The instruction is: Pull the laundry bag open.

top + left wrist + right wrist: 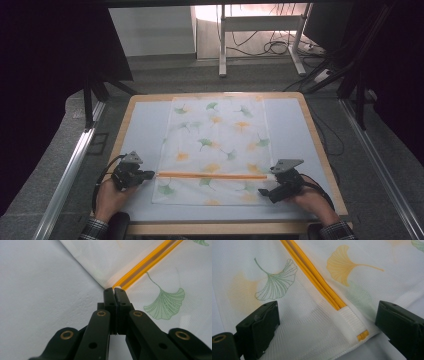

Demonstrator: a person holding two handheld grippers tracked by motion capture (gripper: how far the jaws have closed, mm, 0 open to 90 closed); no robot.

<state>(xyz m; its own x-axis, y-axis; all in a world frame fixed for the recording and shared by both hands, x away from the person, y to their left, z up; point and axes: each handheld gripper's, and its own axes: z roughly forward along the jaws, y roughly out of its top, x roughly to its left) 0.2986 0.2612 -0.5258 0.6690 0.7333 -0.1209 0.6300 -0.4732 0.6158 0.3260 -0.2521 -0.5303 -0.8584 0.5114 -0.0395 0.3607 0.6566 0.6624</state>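
Observation:
A white mesh bag (215, 145) printed with green and orange ginkgo leaves lies flat on the table. An orange zipper (212, 175) runs across it near the front. My left gripper (150, 174) (114, 290) is shut, its tips pinching the bag's left edge where the zipper (145, 265) starts. My right gripper (267, 182) (328, 315) stands open at the zipper's other end. Its jaws straddle the white tab (352, 321) that covers the end of the zipper (312, 272), without touching it.
The bag rests on a pale blue mat (140, 130) with a wooden table rim (320, 145). Metal rails (70, 170) run along both sides of the table. A white desk frame (260, 30) and cables stand on the floor beyond.

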